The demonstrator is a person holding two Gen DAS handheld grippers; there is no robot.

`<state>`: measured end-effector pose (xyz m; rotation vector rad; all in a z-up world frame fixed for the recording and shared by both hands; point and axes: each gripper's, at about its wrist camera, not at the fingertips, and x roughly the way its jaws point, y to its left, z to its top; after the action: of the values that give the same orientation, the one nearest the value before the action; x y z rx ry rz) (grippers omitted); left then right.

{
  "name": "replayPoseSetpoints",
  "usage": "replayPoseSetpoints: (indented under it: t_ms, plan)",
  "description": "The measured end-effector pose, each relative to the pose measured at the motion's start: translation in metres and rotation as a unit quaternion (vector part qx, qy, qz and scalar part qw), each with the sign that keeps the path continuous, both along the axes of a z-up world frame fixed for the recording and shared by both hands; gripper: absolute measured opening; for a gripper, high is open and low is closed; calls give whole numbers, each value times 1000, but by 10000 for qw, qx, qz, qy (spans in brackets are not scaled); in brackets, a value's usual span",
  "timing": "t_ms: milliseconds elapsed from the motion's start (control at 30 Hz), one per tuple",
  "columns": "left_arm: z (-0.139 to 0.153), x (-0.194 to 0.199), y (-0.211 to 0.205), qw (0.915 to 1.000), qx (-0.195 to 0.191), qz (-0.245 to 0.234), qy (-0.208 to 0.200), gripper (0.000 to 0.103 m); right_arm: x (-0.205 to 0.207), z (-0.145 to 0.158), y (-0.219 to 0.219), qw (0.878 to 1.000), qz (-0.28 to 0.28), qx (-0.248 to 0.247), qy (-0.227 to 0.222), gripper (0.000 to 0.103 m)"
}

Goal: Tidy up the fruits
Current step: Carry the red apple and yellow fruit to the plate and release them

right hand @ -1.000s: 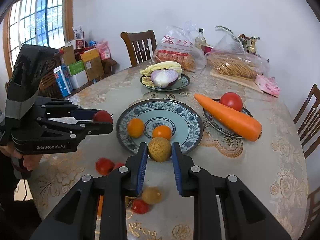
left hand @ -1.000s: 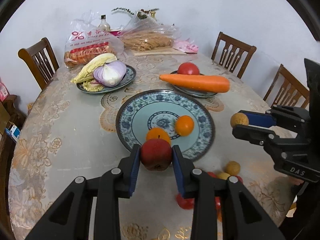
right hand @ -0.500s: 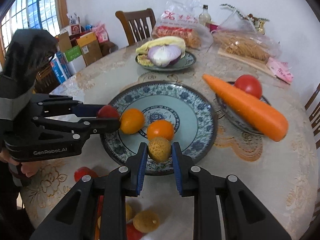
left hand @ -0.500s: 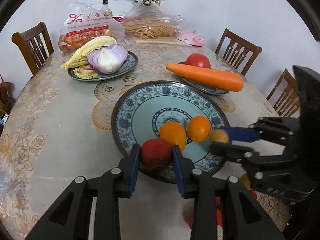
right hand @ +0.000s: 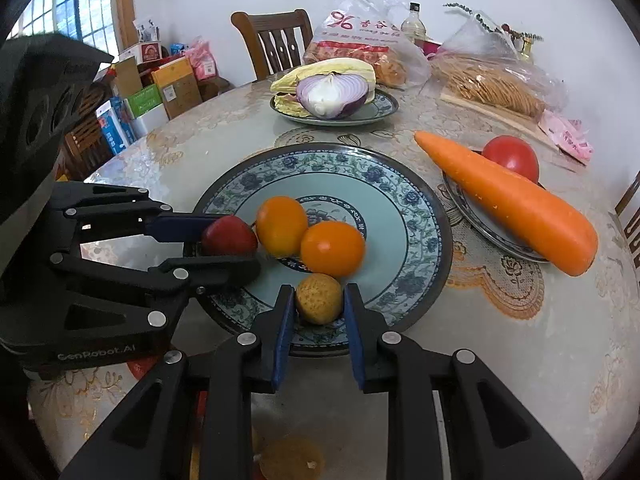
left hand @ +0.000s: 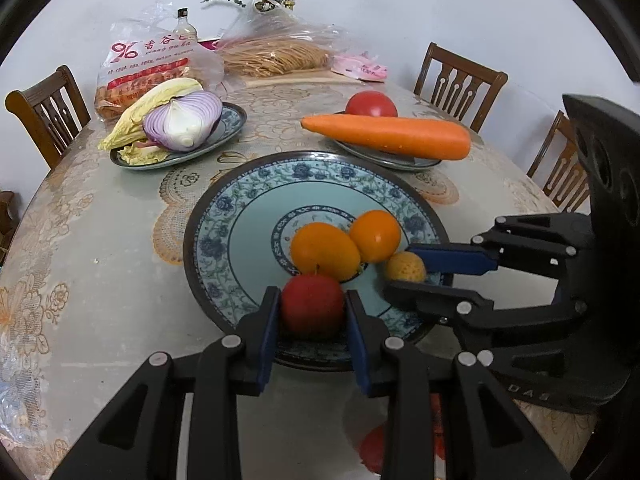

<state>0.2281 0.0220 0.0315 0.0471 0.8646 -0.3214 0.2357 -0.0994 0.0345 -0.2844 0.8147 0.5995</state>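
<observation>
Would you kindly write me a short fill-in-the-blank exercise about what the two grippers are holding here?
1. The left gripper holds a ____ fruit over the big plate.
2. The right gripper holds a ____ fruit.
3. ____ oranges already lie on that plate.
4. The carrot shares its plate with a ____.

Missing words: red; yellow; Two; tomato

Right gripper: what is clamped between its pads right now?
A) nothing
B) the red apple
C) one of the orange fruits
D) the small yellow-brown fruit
D: the right gripper has its blue pads pressed on the small yellow-brown fruit, over the blue patterned plate.
</observation>
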Motion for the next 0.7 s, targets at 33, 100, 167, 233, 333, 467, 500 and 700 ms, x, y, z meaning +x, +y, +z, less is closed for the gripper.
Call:
replayPoseSetpoints:
  t_ms: [33, 100, 167, 233, 333, 467, 500, 700]
  plan:
    - [0, 0, 0, 10000, -8, 0, 3, 33, 1, 0, 0, 10000, -1, 14, 13, 26]
    - [0, 0, -1, 10000, 6, 0, 0, 33, 3, 0, -1, 10000, 9, 78, 58, 26]
    - [0, 0, -1, 10000, 20, 3, -6, 34, 5, 1, -3, 9998, -27, 176, 113, 26]
    - [0, 0, -1, 10000, 13, -13, -4, 37, 6, 1, -5, 9993, -84, 303, 186, 26]
    - [0, 0, 0, 10000, -18, 9, -3, 40, 8, 2, -7, 9987, -121, 421, 246, 26]
    - [1, 1, 1, 9999, -140, -6, 9, 46, 9, 2, -12, 9974, -147, 622, 335, 27]
    - [2, 0, 0, 9999, -123, 0, -5, 47, 9, 3, -13, 9970, -175, 670, 342, 28]
    - [6, -7, -2, 9998, -46, -22, -173, 70, 6, 10, -20, 9964, -304, 781, 112, 31]
